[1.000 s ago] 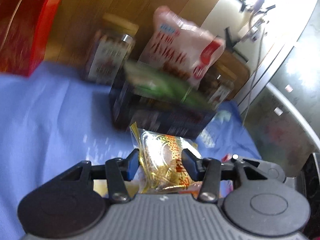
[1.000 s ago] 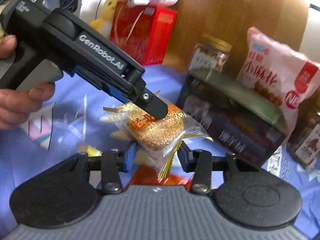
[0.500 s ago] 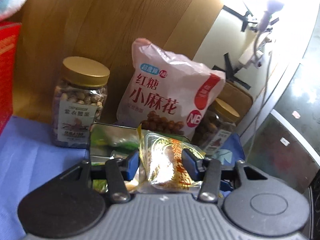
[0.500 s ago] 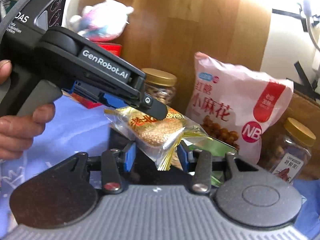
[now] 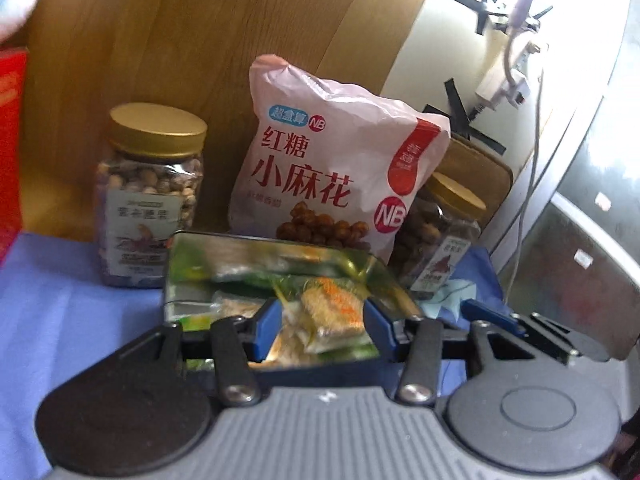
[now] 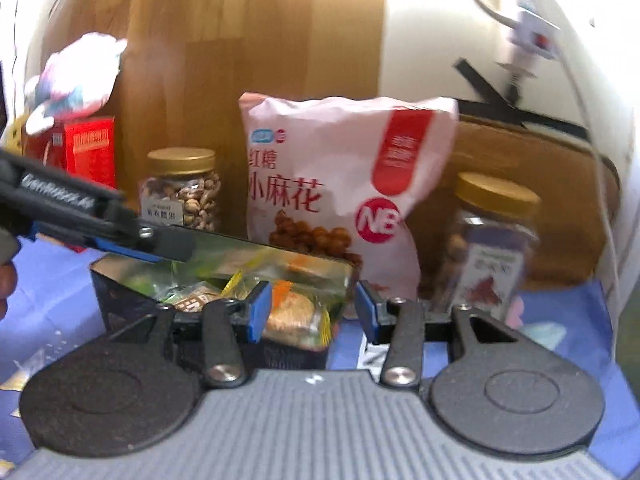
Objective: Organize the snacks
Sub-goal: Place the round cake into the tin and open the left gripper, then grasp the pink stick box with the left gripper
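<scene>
A dark tin box (image 5: 188, 276) (image 6: 120, 300) stands open on the blue cloth, holding several wrapped snacks. A sesame cake in clear wrap (image 5: 332, 312) (image 6: 292, 312) lies inside it. My left gripper (image 5: 320, 324) hangs open over the tin, the cake lying loose between its blue pads. My right gripper (image 6: 310, 312) is open just in front of the tin, nothing held. The left gripper's arm (image 6: 80, 216) reaches in from the left in the right wrist view.
Behind the tin stand a pink snack bag (image 5: 336, 168) (image 6: 336, 184), a gold-lidded nut jar (image 5: 148, 196) (image 6: 182, 192) on its left and another jar (image 5: 444, 232) (image 6: 492, 240) on its right. A red box (image 6: 88, 148) and plush toy (image 6: 72, 76) sit far left. A wooden board backs them.
Both grippers carried the wrapped cake up over the tin and opened; the cake now lies in the tin. The right gripper has drawn slightly back.
</scene>
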### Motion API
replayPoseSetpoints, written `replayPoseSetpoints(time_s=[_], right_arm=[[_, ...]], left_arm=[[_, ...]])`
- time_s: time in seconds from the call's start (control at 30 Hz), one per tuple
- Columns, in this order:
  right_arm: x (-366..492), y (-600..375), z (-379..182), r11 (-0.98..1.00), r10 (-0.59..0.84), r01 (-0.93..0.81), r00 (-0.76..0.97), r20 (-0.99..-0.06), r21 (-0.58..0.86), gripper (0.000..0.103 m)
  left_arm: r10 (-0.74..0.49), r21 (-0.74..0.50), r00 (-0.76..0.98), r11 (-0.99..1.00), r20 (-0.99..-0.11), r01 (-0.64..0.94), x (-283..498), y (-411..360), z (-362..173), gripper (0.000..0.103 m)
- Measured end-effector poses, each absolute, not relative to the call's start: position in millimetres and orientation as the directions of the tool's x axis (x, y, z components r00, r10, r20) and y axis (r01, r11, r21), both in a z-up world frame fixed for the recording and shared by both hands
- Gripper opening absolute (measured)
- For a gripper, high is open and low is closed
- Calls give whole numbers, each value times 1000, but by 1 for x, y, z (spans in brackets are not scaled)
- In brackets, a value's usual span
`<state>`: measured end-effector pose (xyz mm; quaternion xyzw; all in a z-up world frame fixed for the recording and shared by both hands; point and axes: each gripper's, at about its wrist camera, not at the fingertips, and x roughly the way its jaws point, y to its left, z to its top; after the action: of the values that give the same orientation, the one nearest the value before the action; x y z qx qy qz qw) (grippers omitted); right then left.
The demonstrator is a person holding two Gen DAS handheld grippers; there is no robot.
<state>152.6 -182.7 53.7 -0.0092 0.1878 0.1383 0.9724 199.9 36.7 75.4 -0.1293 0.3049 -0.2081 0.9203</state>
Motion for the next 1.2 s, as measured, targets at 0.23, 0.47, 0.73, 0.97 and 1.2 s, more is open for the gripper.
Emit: replayPoseSetpoints(time_s=[0.23, 0.47, 0.73, 0.97, 1.2], right_arm=[[106, -205, 43, 953, 298, -251, 872, -389, 169, 49], [63, -223, 31, 952, 277, -183, 858, -433, 245, 51], [37, -213, -3, 956, 273, -156, 785, -557, 249, 61], [31, -206, -3, 970, 243, -209, 810, -534, 125, 29], [34, -233, -10, 848, 499, -282, 709, -498, 448, 29]], left_arm=[[-344, -201, 755, 939, -559, 279, 145, 28, 71, 46], [-360, -222, 713, 933, -601, 284, 112, 23, 56, 46], [-383, -248, 693, 924, -611, 291, 92, 20, 50, 46], [-409, -267, 663, 912, -627, 310, 88, 11, 49, 46], [-517, -347, 509, 850, -688, 396, 111, -39, 35, 50]])
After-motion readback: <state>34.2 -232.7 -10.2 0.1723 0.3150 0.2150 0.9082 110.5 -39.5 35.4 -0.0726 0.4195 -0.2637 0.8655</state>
